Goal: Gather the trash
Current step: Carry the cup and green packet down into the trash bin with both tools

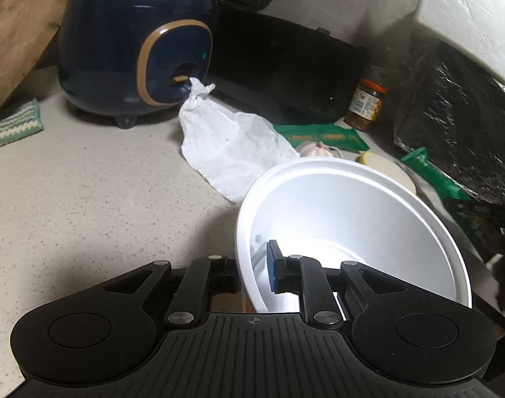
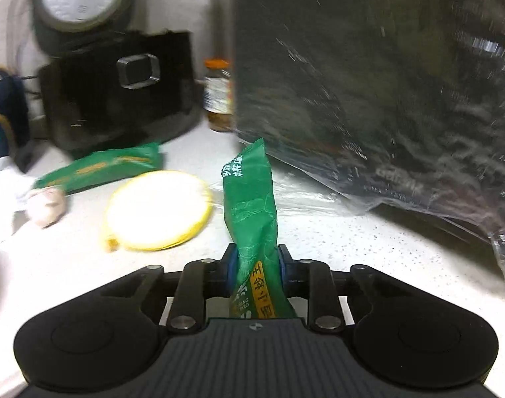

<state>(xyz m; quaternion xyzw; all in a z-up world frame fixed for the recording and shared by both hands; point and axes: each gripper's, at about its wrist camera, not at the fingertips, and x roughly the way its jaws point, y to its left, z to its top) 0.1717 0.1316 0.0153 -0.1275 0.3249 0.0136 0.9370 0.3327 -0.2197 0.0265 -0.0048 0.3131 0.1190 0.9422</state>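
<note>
My left gripper is shut on the rim of a white foam bowl, one finger inside it, one outside, and holds it tilted above the counter. My right gripper is shut on a green snack wrapper that sticks up and forward between the fingers. A crumpled white plastic bag lies on the counter ahead of the bowl. A second green wrapper lies by a round yellow-rimmed lid and a garlic bulb.
A navy rice cooker and a black appliance stand at the back of the speckled counter. A jar with an orange lid stands beside a dark foil-wrapped box. A wooden board leans at far left.
</note>
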